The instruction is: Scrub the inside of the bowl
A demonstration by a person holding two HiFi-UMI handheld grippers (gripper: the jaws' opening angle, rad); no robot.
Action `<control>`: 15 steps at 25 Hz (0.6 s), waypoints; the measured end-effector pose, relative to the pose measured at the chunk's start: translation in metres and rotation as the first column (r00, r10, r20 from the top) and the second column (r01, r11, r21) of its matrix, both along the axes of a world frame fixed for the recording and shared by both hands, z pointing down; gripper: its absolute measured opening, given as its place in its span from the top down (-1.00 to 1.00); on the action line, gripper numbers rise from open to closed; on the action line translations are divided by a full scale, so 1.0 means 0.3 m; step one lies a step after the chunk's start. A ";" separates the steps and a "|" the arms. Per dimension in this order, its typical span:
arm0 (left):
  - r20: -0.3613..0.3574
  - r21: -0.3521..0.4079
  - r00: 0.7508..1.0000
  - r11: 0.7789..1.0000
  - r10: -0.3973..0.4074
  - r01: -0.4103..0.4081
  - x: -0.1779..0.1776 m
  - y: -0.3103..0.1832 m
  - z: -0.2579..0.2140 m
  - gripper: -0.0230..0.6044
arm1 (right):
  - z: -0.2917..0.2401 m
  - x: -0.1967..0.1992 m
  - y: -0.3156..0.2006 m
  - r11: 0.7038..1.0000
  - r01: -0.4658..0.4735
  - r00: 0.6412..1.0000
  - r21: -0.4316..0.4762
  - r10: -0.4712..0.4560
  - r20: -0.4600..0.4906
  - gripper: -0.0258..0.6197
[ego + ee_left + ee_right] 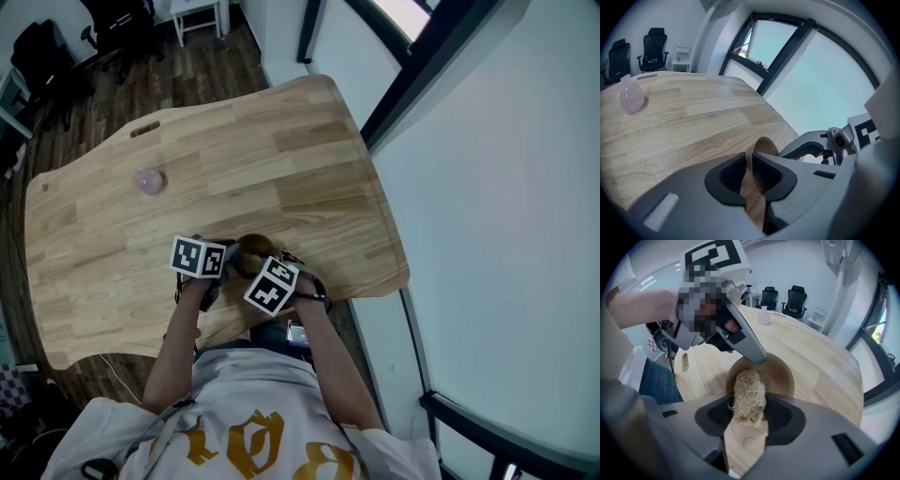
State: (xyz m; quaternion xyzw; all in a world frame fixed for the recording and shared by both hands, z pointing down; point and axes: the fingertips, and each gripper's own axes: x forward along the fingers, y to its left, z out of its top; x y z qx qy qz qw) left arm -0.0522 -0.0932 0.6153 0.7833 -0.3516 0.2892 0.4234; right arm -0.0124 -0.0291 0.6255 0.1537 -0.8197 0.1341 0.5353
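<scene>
A small brown wooden bowl [776,376] sits near the table's front edge, under both grippers in the head view [255,249]. My left gripper [749,172] is shut on the bowl's rim [761,146], one pad inside and one outside. My right gripper [749,414] is shut on a tan fibrous loofah scrubber [749,393], whose tip reaches over the bowl's near rim into the opening. The left gripper's body [736,336] leans over the bowl's far side.
A pale pink vase [149,181] stands far left on the wooden table [281,159], also visible in the left gripper view [631,97]. Black office chairs [787,300] stand beyond the table. A window wall [469,187] runs along the right.
</scene>
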 end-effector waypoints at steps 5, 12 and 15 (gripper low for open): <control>0.017 0.000 1.000 1.000 0.017 -0.018 0.009 0.011 0.006 0.79 | 0.029 0.029 0.008 1.000 -0.017 0.998 -0.025 0.015 -0.061 0.36; 0.020 0.017 0.999 0.999 0.032 -0.032 0.029 0.013 -0.010 0.79 | 0.044 0.059 0.000 0.994 -0.085 0.987 -0.064 0.075 -0.142 0.36; 0.016 0.022 0.999 0.999 0.031 -0.031 0.031 0.009 -0.015 0.79 | 0.049 0.064 -0.006 0.992 -0.112 0.982 -0.060 0.101 -0.160 0.36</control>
